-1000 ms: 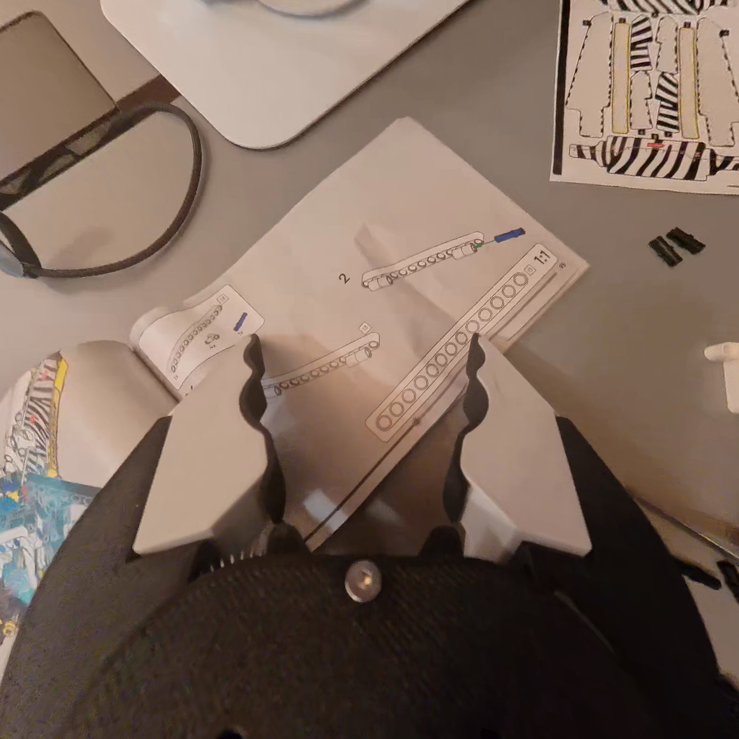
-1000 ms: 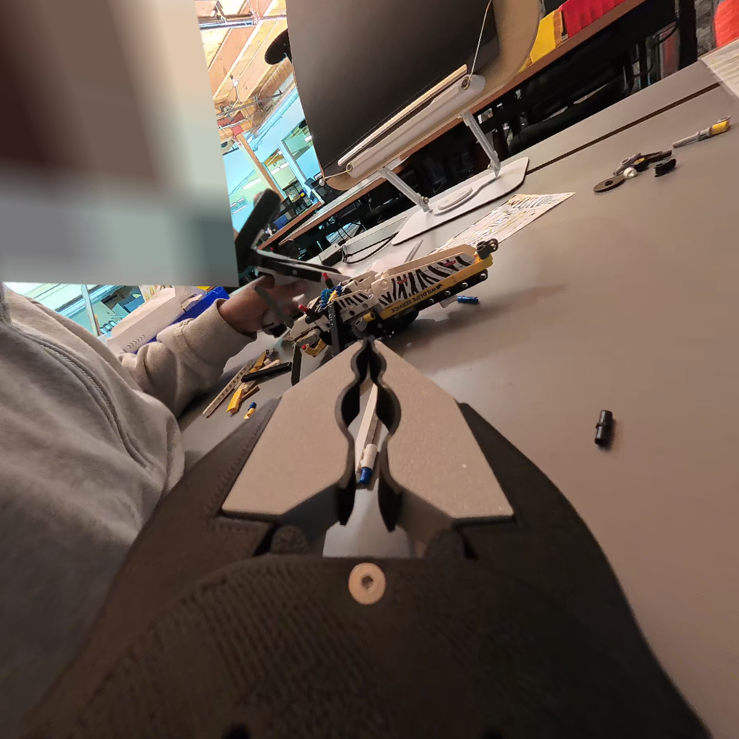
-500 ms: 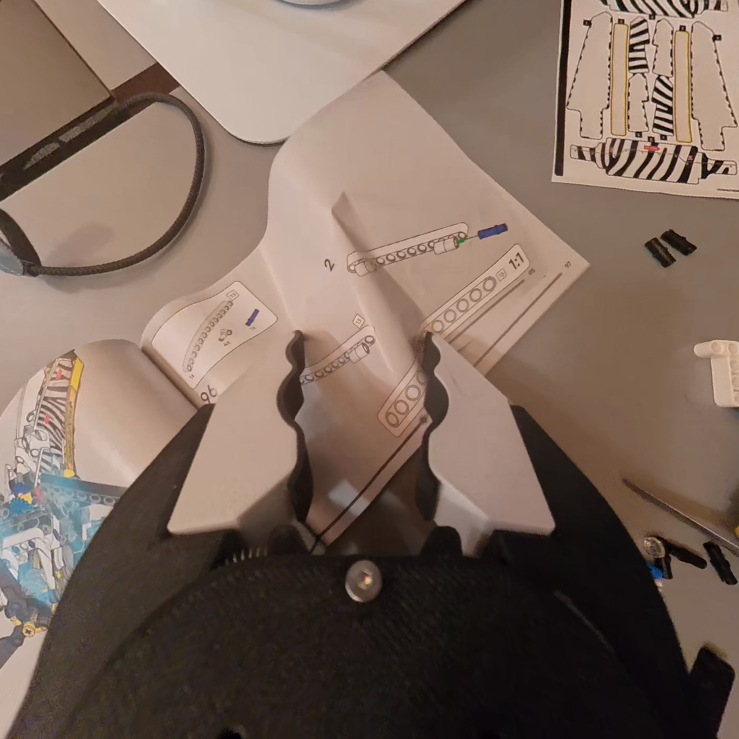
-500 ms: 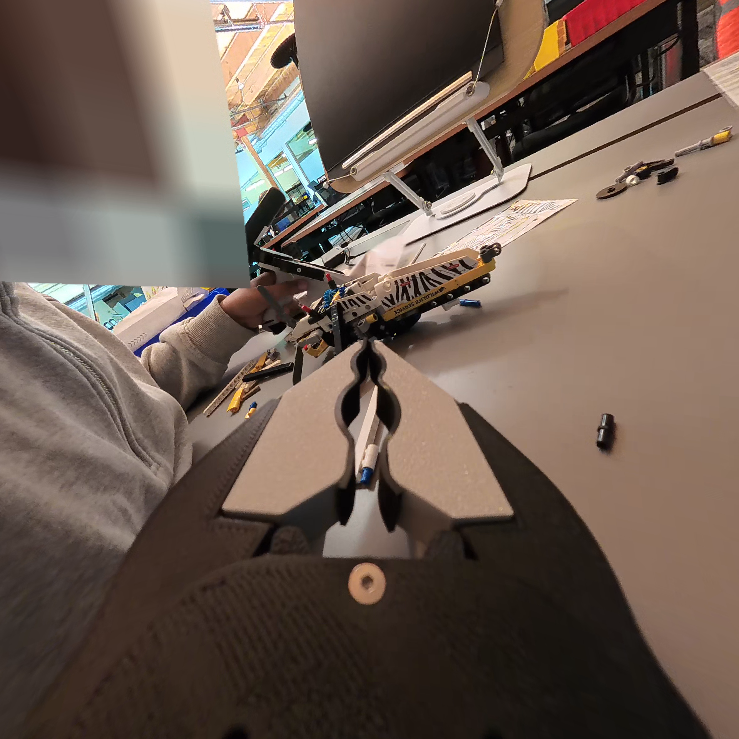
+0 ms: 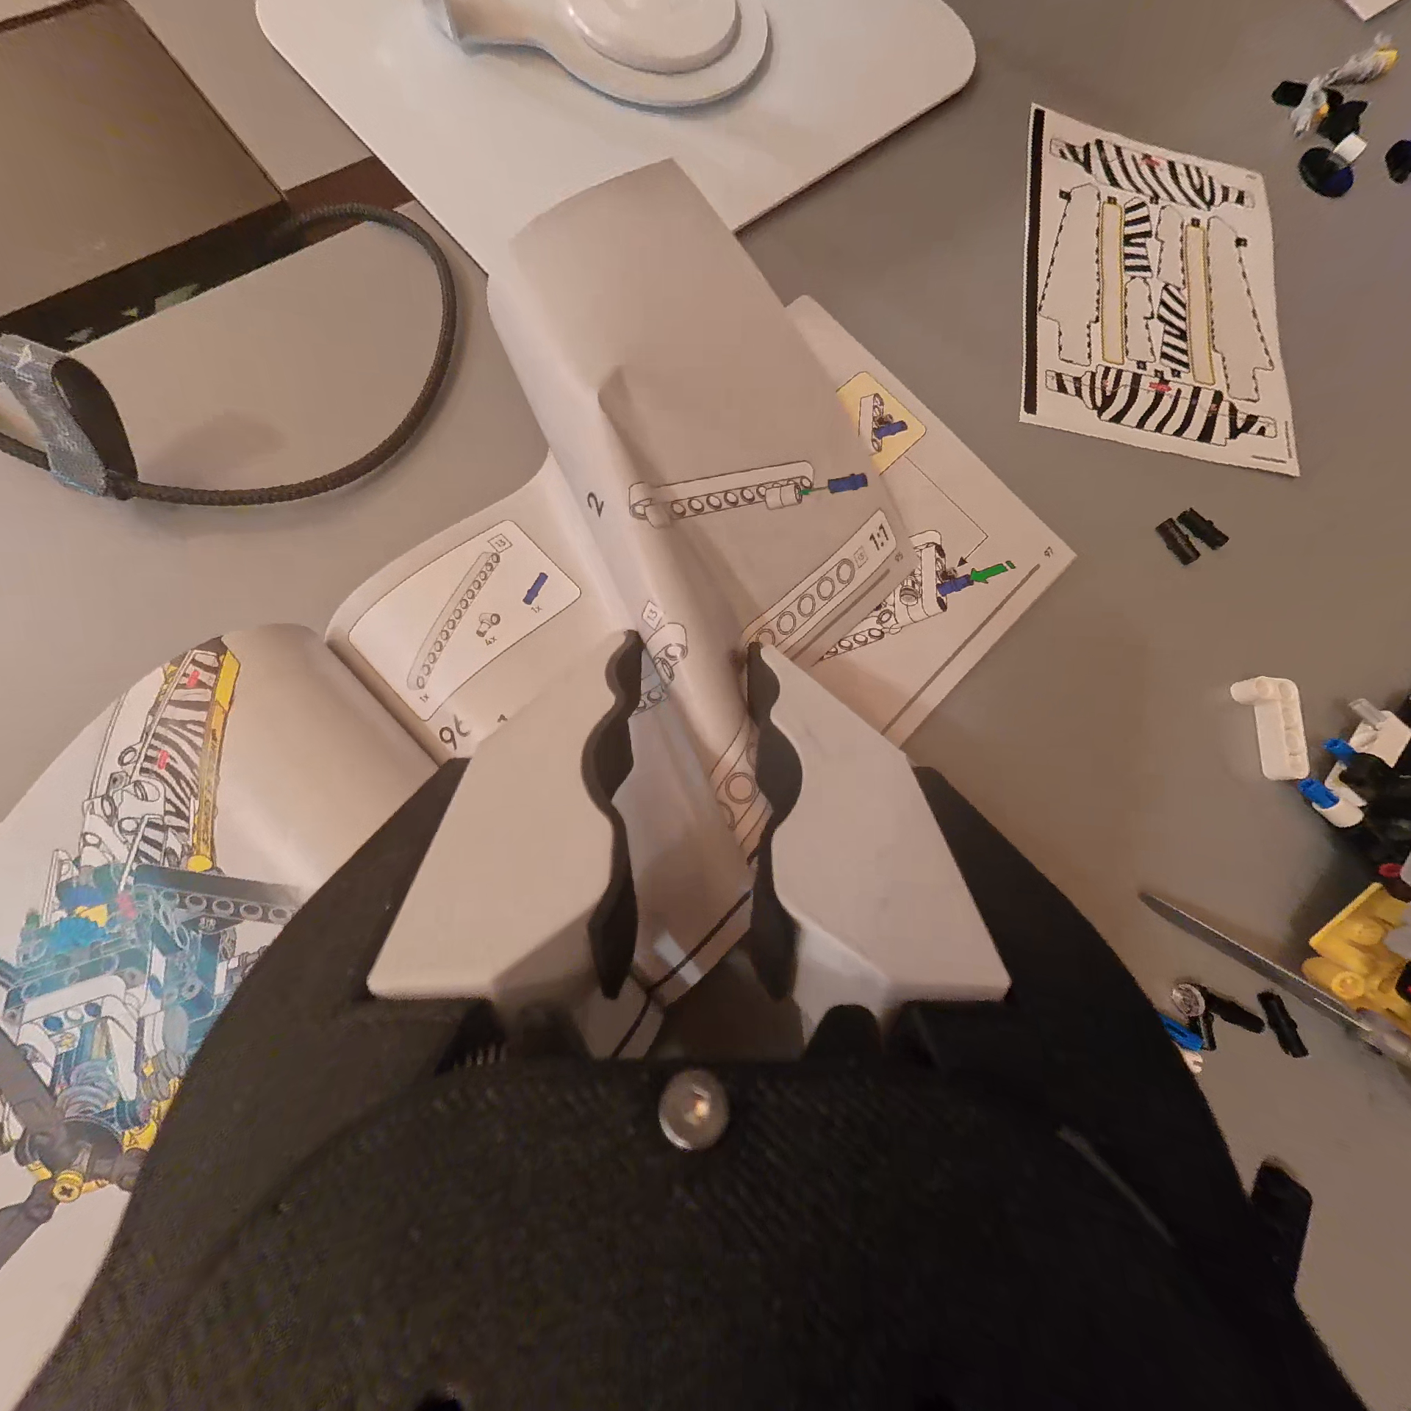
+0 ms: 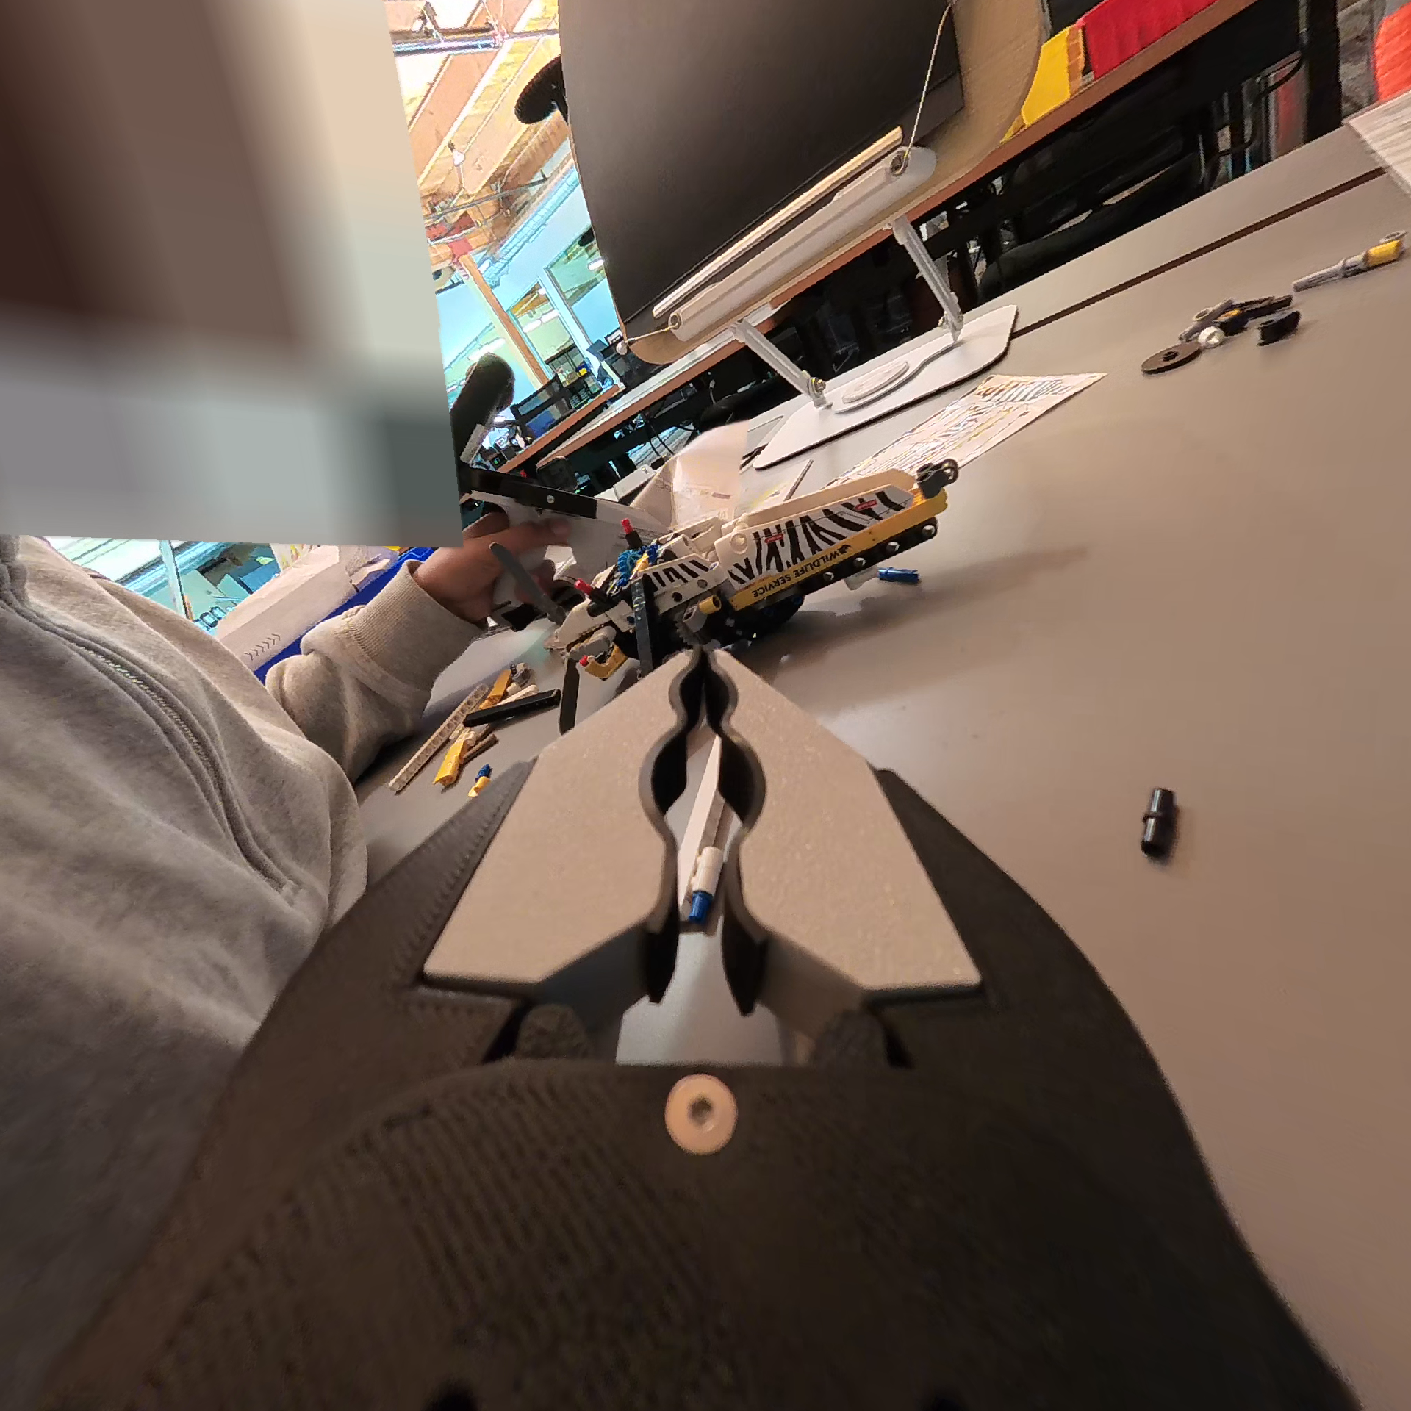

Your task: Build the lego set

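Observation:
In the left wrist view, my left gripper (image 5: 693, 653) hangs over the open instruction booklet (image 5: 458, 611). Its jaws have closed in on one page (image 5: 672, 366), which stands buckled up between them and uncovers the page beneath (image 5: 985, 580). In the right wrist view, my right gripper (image 6: 702, 663) is shut on a long white beam (image 6: 706, 824) with a blue pin (image 6: 696, 908) at its near end. It is held low over the grey table. The zebra-striped, yellow-trimmed Lego model (image 6: 794, 557) lies just beyond its tips. A person's hand (image 6: 473, 565) holds the other gripper behind the model.
A zebra sticker sheet (image 5: 1153, 290) lies at the back right and a white monitor stand base (image 5: 611, 76) at the back. A black cable loop (image 5: 366, 458) lies to the left. Two black pins (image 5: 1191, 531), a white piece (image 5: 1275, 725) and loose parts (image 5: 1367, 802) lie to the right. A single black pin (image 6: 1157, 821) lies right of my right gripper. The grippers' ends are close to 40 cm from one another. My left gripper's tips are some 15 cm from the white piece (image 5: 1275, 725).
My left gripper's jaws have narrowed from wide open onto the page. The page has risen and buckled, showing the page underneath. My right gripper has kept hold of the beam and barely moved.

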